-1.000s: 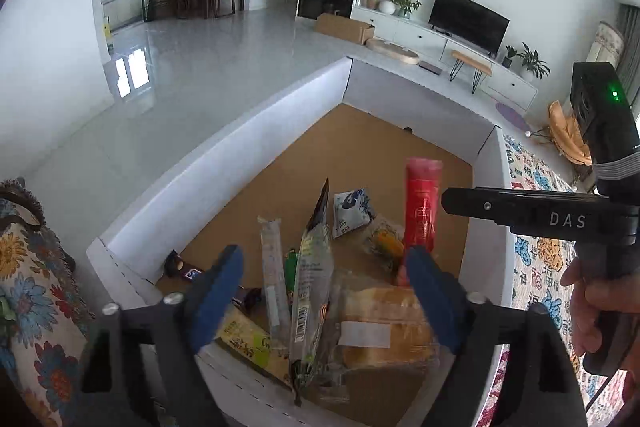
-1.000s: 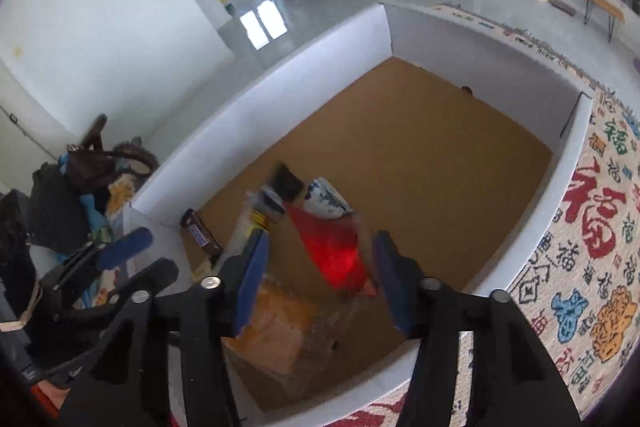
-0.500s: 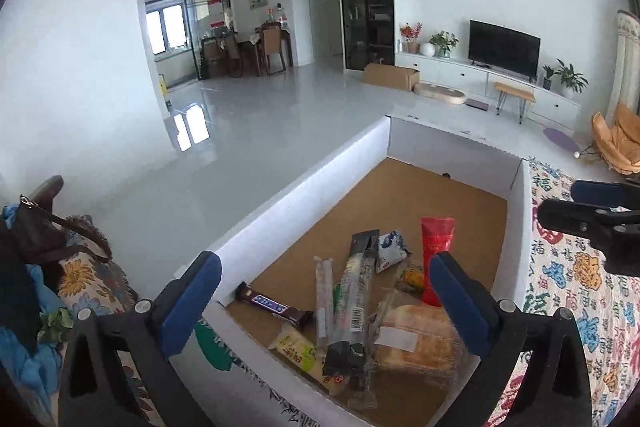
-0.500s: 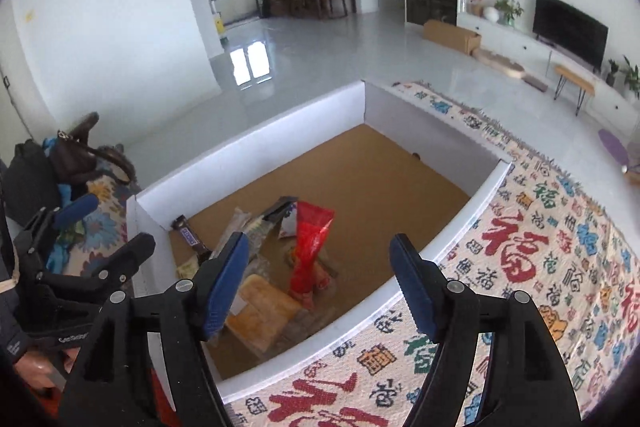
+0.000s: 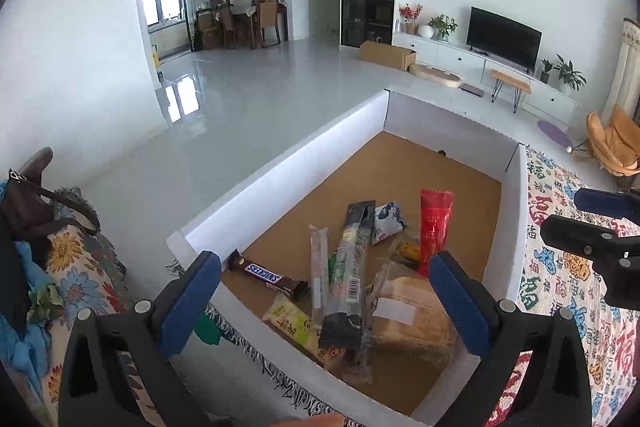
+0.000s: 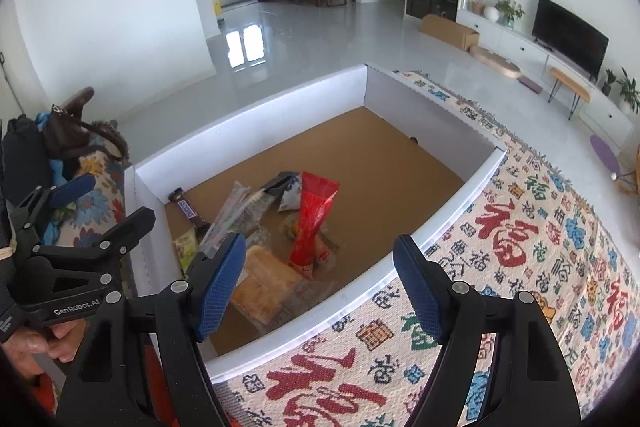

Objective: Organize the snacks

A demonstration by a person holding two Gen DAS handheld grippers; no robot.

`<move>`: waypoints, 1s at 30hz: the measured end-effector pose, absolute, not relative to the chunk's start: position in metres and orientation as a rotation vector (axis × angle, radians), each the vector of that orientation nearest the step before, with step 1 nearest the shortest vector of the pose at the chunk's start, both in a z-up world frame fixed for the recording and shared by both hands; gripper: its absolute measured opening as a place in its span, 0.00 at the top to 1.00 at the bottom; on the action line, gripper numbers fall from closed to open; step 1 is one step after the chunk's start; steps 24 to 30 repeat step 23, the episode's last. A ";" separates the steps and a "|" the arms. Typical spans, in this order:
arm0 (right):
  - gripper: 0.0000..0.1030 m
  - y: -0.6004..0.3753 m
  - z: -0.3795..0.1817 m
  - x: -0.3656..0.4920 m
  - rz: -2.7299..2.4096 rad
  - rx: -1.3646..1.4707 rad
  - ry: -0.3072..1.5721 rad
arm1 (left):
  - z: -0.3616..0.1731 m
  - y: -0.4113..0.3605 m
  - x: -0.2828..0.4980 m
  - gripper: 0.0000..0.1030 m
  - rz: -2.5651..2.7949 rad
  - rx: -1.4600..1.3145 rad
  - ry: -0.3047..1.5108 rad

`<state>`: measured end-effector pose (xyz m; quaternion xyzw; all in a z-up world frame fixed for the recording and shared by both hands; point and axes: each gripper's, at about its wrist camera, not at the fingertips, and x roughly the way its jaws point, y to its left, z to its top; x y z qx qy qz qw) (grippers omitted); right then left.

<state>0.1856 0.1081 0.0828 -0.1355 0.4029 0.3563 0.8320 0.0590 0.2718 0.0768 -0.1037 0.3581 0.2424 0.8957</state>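
A white cardboard box (image 5: 304,163) with a brown floor holds several snacks in its near corner. A red packet (image 5: 435,223) stands upright; it also shows in the right wrist view (image 6: 314,219). Beside it lie a Snickers bar (image 5: 267,275), a long dark packet (image 5: 352,267), a clear stick packet (image 5: 319,263), a wrapped bread (image 5: 412,311) and a yellow-green packet (image 5: 290,323). My left gripper (image 5: 326,303) is open and empty above the box's near corner. My right gripper (image 6: 320,285) is open and empty above the box's near wall (image 6: 360,291).
The box sits on a patterned cloth (image 6: 520,247) with red and blue characters. A floral cushion and a brown bag (image 5: 36,211) lie to the left. The far half of the box floor (image 6: 380,155) is bare. Beyond is a tiled floor (image 5: 260,99).
My right gripper let go of the red packet, opened and pulled back and up. My left gripper also opened wider and rose away from the snacks. The red packet now stands in the box.
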 end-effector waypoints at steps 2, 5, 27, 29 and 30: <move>0.23 0.111 0.081 0.184 0.755 -0.297 0.859 | 0.076 0.271 0.060 0.00 0.492 -0.214 0.758; 0.23 0.116 0.078 0.183 0.750 -0.311 0.864 | 0.076 0.267 0.062 0.00 0.488 -0.193 0.762; 0.23 0.123 0.067 0.181 0.749 -0.327 0.874 | 0.071 0.268 0.067 0.00 0.501 -0.198 0.790; 0.23 0.123 0.067 0.181 0.749 -0.327 0.874 | 0.071 0.268 0.067 0.00 0.501 -0.198 0.790; 0.23 0.123 0.067 0.181 0.749 -0.327 0.874 | 0.071 0.268 0.067 0.00 0.501 -0.198 0.790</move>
